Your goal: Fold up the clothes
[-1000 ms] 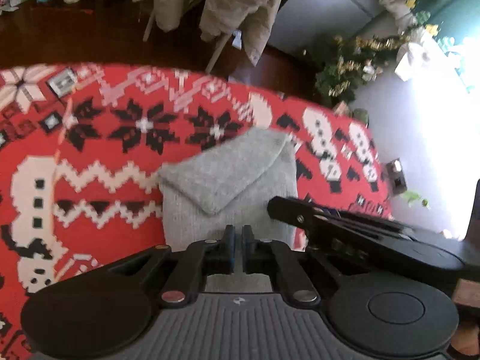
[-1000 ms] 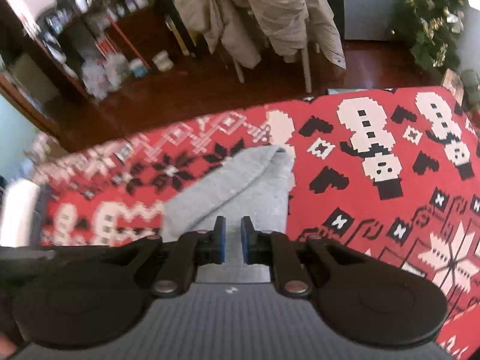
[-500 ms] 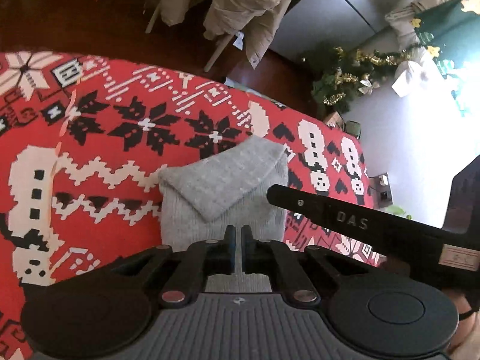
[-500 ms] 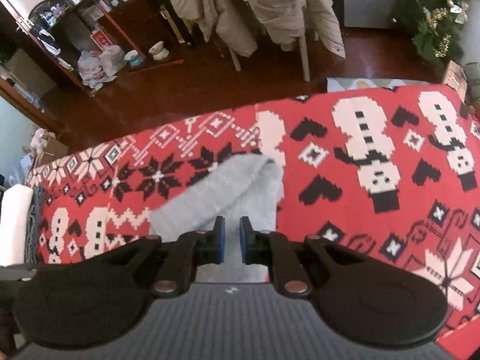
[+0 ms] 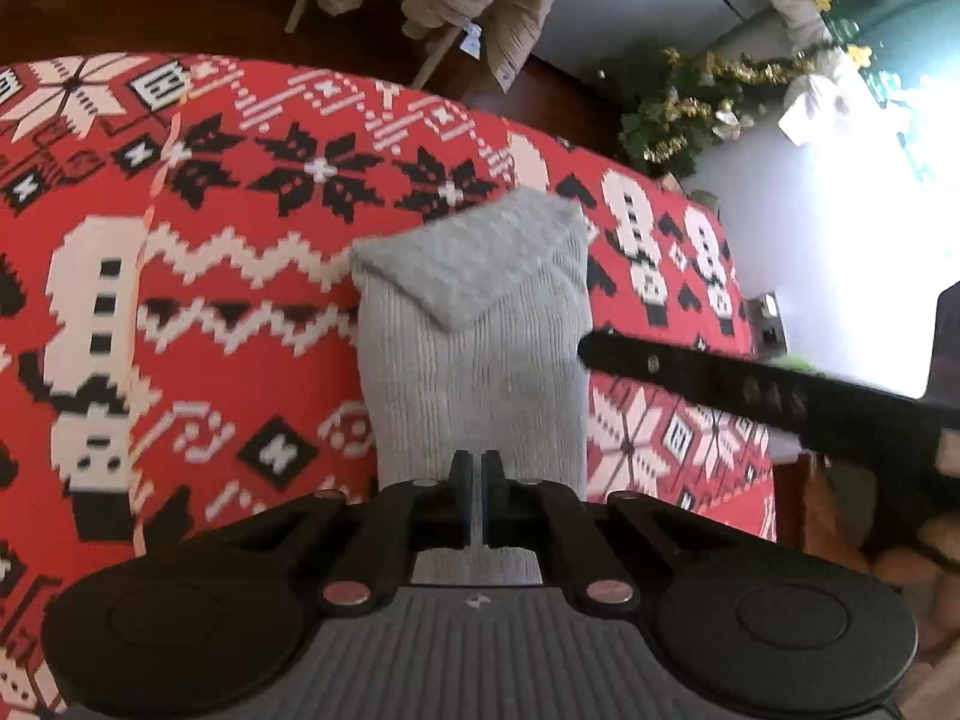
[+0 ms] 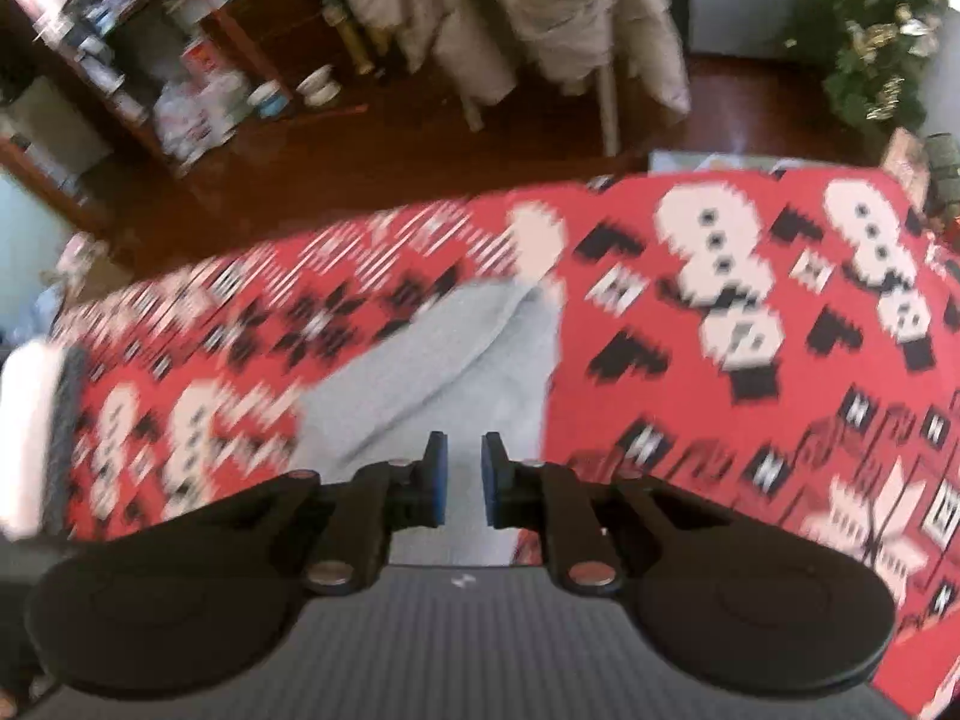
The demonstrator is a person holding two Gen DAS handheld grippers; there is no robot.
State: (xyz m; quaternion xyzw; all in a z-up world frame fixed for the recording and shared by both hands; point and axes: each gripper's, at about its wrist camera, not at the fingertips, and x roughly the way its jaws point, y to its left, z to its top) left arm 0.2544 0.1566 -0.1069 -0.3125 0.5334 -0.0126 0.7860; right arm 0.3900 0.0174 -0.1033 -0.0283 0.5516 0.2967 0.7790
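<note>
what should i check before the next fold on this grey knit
1. Left gripper hold: jaws closed to a thin slit on the near edge of the grey knit garment. Ok.
2. Right gripper hold: jaws apart, cloth seen through the gap, nothing pinched. Not ok if both ends must lift.
3. Far flap: already folded over into a point, lying flat. Ok.
4. Garment sits fully on the red patterned blanket, clear of its edges. Ok.
5. Grippers apart: the right one's arm crosses near the garment's right edge in the left wrist view; contact cannot be told.
6. Right wrist view is motion-blurred, so wrinkles there cannot be told.
</note>
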